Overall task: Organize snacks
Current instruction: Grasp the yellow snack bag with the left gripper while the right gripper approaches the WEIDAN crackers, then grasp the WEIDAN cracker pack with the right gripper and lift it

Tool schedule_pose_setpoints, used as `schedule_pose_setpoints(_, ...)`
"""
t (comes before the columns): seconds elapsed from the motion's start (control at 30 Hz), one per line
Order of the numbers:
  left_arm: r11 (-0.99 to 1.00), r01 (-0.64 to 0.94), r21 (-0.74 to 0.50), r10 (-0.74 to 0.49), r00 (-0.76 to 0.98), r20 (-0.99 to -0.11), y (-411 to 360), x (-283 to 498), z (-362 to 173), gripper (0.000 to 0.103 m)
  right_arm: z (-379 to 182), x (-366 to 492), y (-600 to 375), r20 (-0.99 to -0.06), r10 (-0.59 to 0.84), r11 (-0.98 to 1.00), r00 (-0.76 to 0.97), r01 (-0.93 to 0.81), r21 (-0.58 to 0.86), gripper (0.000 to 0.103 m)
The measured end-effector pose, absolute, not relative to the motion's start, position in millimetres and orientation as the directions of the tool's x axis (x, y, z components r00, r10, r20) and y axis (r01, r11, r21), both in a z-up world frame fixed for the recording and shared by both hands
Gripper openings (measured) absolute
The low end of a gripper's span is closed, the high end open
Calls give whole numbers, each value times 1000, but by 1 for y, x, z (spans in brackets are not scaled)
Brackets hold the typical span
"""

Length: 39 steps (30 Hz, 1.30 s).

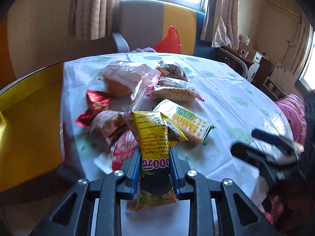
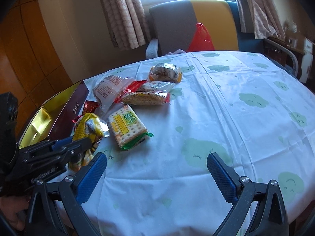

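Left wrist view: left gripper [image 1: 155, 155] fingers pinch yellow snack packet [image 1: 152, 137], hiding its middle; right gripper [image 2: 156, 162] gapes empty.

Yellow packet [image 1: 155, 137] with red print and a black band, pinched between blue textured pads [image 1: 174, 169]. White surface [image 2: 226, 108] dotted with pale green clouds. Green-and-yellow cracker pack [image 2: 127, 126]. Gold-lined maroon box [image 2: 65, 110]. Red bag [image 2: 200, 37] behind.

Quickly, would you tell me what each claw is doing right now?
Left claw: closed on the yellow snack packet.
Right claw: open, holding nothing.
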<state>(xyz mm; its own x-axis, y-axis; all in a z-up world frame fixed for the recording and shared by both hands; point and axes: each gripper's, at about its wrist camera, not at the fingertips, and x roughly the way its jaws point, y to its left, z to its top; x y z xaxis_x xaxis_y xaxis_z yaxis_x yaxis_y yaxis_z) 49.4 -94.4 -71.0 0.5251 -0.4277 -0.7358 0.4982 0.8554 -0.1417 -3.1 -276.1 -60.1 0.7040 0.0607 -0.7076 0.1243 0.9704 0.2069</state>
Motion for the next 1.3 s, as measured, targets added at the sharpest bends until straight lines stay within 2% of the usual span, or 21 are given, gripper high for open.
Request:
schedule_pose_setpoints(0.23,870,462,-175,-442,569,-693,-73,37,-64,27,-61,35,-261,-711,82,991,698,19,132,102)
schedule_pose_setpoints(0.43,876,446,-183,-439,581,-686,-60,33,-60,27,-75,71,-239,-754,100,994,649,-102,44,101)
schedule_pose_setpoints(0.57,883,444,-154,-417,588,-693,-56,27,-65,27,-86,87,-226,-778,97,988,621,-157,-3,94)
schedule_pose_setpoints(0.9,895,429,-124,-385,598,-703,-56,23,-77,27,-93,85,-232,-745,91,994,661,-104,29,61)
schedule_pose_setpoints(1.2,896,427,-125,-378,580,-722,-64,30,-87,36,-93,74,-237,-721,62,998,690,-50,37,48)
schedule_pose_setpoints(1.3,894,434,-115,-372,573,-730,-67,32,-90,36,-93,68,-236,-718,41,999,695,-27,30,48)
